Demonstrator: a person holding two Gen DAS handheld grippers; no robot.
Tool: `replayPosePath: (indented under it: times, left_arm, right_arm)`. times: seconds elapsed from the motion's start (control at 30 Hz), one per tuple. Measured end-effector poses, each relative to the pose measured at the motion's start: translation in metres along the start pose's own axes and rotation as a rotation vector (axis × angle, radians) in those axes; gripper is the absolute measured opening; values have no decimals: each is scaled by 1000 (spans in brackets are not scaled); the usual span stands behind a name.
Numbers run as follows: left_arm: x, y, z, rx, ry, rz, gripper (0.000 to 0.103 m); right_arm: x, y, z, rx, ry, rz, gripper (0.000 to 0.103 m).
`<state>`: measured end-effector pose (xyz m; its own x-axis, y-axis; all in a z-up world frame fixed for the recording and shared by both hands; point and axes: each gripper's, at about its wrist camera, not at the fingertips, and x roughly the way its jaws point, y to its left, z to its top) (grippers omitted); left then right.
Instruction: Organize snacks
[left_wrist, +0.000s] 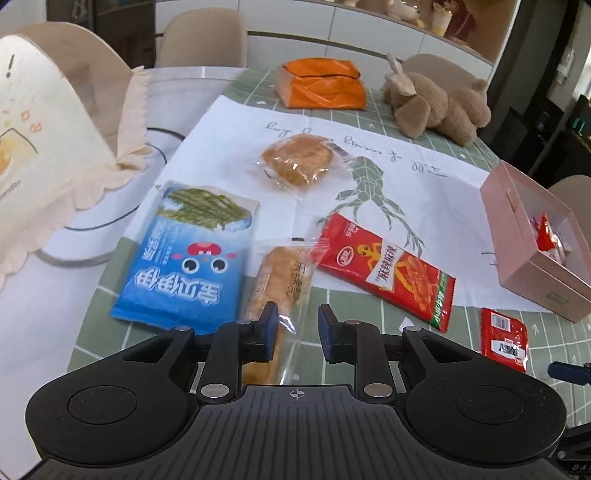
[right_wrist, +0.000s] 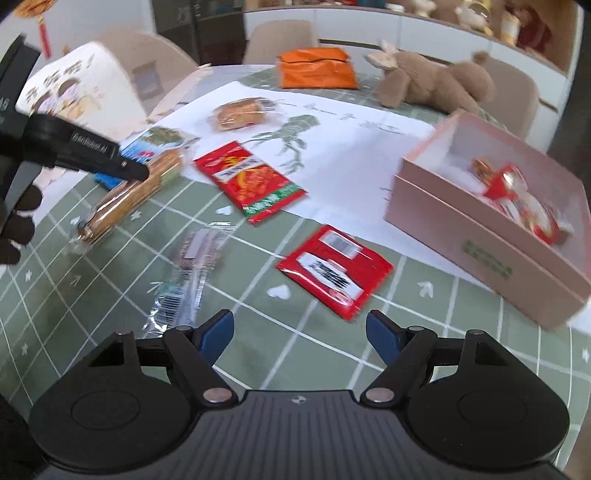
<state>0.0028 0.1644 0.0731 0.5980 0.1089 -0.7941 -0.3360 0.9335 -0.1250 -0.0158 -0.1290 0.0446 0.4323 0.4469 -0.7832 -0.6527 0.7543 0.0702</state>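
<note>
My left gripper (left_wrist: 297, 325) is open, hovering just above the near end of a long bread stick in clear wrap (left_wrist: 275, 291), which lies partly under its left finger. Beside it lie a blue seaweed bag (left_wrist: 192, 254), a long red spicy packet (left_wrist: 388, 269), a wrapped round bun (left_wrist: 295, 160) and a small red packet (left_wrist: 504, 339). My right gripper (right_wrist: 300, 332) is open and empty above the green cloth, close to the small red packet (right_wrist: 334, 269) and a clear-wrapped snack (right_wrist: 188, 273). The left gripper (right_wrist: 110, 158) shows over the bread stick (right_wrist: 129, 195). The pink box (right_wrist: 491, 236) holds several red-wrapped snacks.
An orange bag (left_wrist: 323, 85) and a brown plush toy (left_wrist: 439, 107) lie at the table's far side. A cream cloth-covered object (left_wrist: 40, 147) stands at the left on a white round plate (left_wrist: 110, 206). Chairs ring the table. The pink box (left_wrist: 524, 254) sits at the right edge.
</note>
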Motion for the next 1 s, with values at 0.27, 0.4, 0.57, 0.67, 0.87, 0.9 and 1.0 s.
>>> replayPosePath:
  times: [0.27, 0.4, 0.57, 0.67, 0.87, 0.9, 1.0]
  left_arm:
    - [0, 9, -1, -35, -13, 48, 27]
    - [-3, 6, -3, -22, -2, 1, 32]
    - [-2, 1, -4, -31, 18, -73, 32]
    - [-4, -4, -6, -14, 31, -93, 32]
    - [-2, 1, -6, -11, 51, -32, 32]
    - [0, 2, -7, -13, 61, -27, 33]
    - [2, -3, -8, 7, 77, -38, 34]
  right_arm:
    - [2, -20, -2, 52, -6, -46, 79]
    - [7, -9, 9, 23, -14, -5, 79]
    - [28, 34, 23, -63, -3, 101, 79]
    - [44, 65, 28, -145, -1, 116, 73]
    - [45, 85, 29, -251, 3, 100, 36]
    - [43, 83, 27, -245, 6, 98, 35]
    - [30, 64, 14, -211, 14, 66, 35]
